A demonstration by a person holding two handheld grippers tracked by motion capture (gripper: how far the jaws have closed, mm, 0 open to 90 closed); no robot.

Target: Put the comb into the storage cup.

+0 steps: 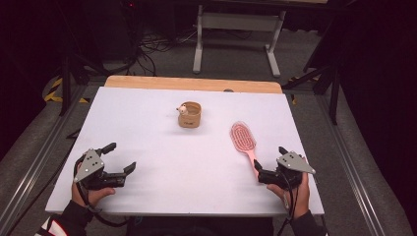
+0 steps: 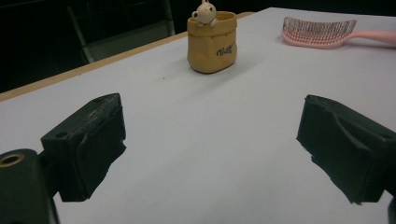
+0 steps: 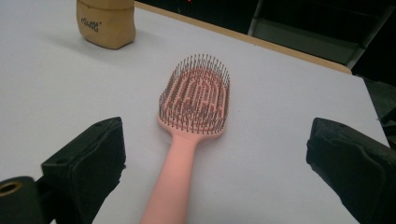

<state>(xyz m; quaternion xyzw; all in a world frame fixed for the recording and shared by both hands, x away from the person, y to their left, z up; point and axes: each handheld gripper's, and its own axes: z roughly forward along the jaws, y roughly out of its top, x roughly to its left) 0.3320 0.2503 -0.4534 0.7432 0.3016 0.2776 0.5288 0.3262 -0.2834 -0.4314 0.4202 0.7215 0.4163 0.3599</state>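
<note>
In the high view, the left gripper (image 1: 119,157) sits at the lower left of the frame, near the front edge of the white table (image 1: 147,123), held by a hand coming in from the bottom; its jaws stand wide apart with nothing between them, and they point toward the middle of the board. In the left gripper view the same two black jaws rise at the lower left and lower right with bare table surface between. Just above the centre of the high view stands a small tan pouch-shaped holder (image 1: 190,115), upright, with a tiny pale figure (image 1: 183,109) perched at its left rim. Right of centre lies the pink hairbrush (image 1: 244,141), bristles up, its head toward the upper left and its handle running down toward the lower right. The right gripper (image 1: 268,163) is at the lower right of the frame, jaws spread open. In the right gripper view the brush handle runs up between the two jaws, which stand clear of it on either side without pressing it.
</note>
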